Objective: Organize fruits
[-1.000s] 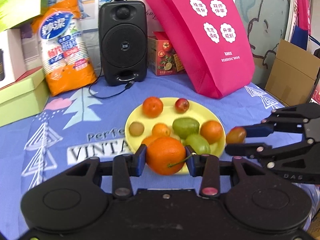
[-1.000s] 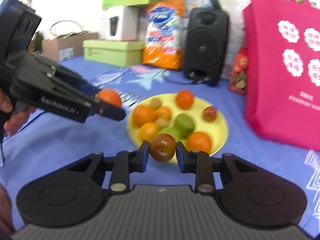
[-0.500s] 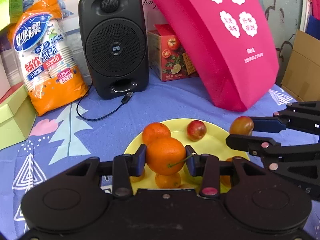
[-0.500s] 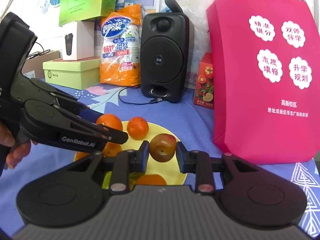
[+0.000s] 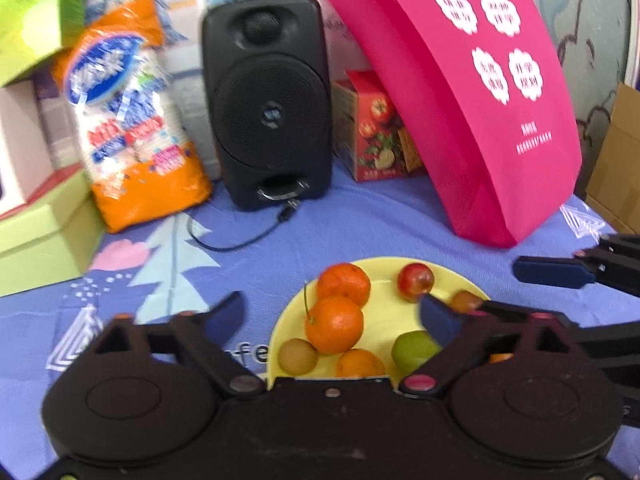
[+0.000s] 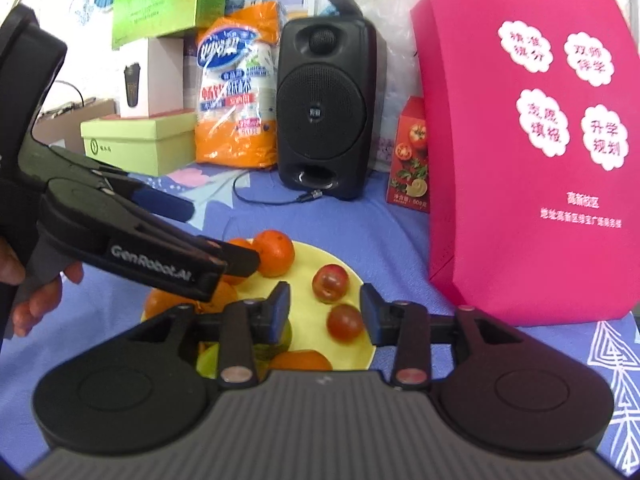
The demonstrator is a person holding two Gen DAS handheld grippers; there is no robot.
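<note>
With both grippers' jaws just opened and gripping nothing, orange [image 5: 334, 323] and plum [image 6: 345, 322] lie on the plate [image 5: 384, 320].

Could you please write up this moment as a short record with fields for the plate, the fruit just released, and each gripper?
plate: yellow plate on the blue cloth, holding fruit
left gripper: fingers have just been opening, wide apart, clear of the stemmed orange, which rests on the plate
right gripper: fingers have just been opening, the dark red fruit between them but free
behind: black speaker, pink bag
</note>
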